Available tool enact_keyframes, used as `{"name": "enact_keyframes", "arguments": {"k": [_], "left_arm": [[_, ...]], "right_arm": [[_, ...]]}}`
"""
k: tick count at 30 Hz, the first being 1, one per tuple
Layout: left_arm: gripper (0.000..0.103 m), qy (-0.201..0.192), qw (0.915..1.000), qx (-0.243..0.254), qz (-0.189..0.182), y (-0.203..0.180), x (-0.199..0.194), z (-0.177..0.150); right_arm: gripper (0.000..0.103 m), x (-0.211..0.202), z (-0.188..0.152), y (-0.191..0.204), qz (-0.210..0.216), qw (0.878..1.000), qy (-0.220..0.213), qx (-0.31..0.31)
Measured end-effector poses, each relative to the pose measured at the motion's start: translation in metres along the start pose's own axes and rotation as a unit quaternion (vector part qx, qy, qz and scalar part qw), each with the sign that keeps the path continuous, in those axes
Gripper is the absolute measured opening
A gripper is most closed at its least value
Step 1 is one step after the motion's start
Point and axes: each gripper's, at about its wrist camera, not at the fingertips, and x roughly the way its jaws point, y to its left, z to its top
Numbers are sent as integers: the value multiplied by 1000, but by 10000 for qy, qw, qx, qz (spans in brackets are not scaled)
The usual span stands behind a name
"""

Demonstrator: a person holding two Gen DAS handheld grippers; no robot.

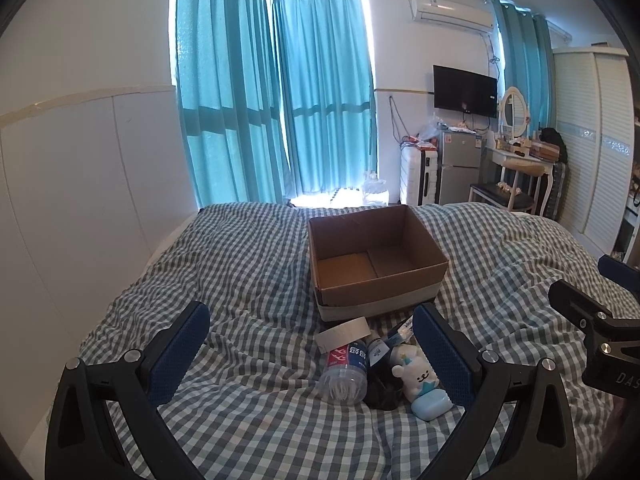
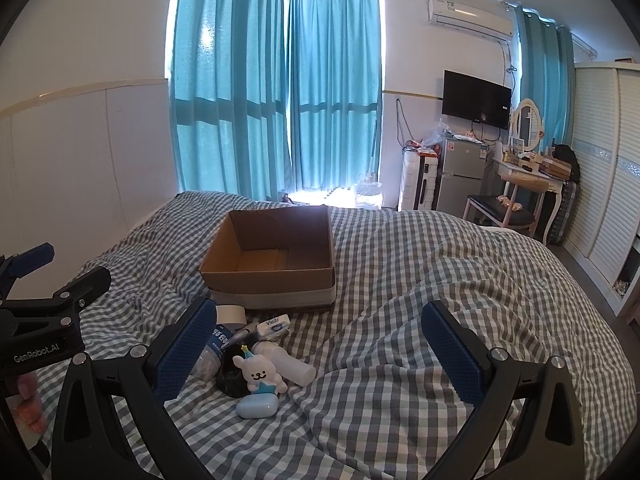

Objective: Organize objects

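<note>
Objects (image 1: 380, 372) lie bunched on the checked bed (image 1: 248, 272), just before the empty cardboard box (image 1: 376, 256). Left wrist view: left gripper (image 1: 310, 354) fingers spread wide, holding nothing; clear bottle (image 1: 345, 370) and white bear figure (image 1: 418, 380) sit between them, nearer the right-hand finger. Right wrist view: right gripper (image 2: 326, 354) fingers also spread, empty; the pile (image 2: 248, 364) hugs the left-hand finger (image 2: 186, 350), bear figure (image 2: 259, 374) on a blue case (image 2: 257, 405).

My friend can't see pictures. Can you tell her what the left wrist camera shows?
An empty cardboard box sits on a checked bed cover, and just in front of it lies a small pile: a clear bottle, a white bear toy, a tape roll. The open left gripper hovers over the pile.
</note>
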Motion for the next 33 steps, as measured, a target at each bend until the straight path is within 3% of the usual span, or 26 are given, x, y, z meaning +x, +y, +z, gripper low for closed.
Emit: {"name": "enact_keyframes", "arguments": {"k": [18, 28, 33], "left_arm": [[103, 353, 9994, -59, 24, 9, 13, -6], [103, 1034, 9940, -224, 266, 17, 60, -31], [103, 1454, 9890, -220, 141, 19, 86, -47]], "right_arm": [[103, 5, -2, 13, 245, 9993, 100, -259], [103, 45, -24, 22, 315, 9957, 744, -457], [103, 78, -43, 26, 510, 9879, 1364, -531]]}}
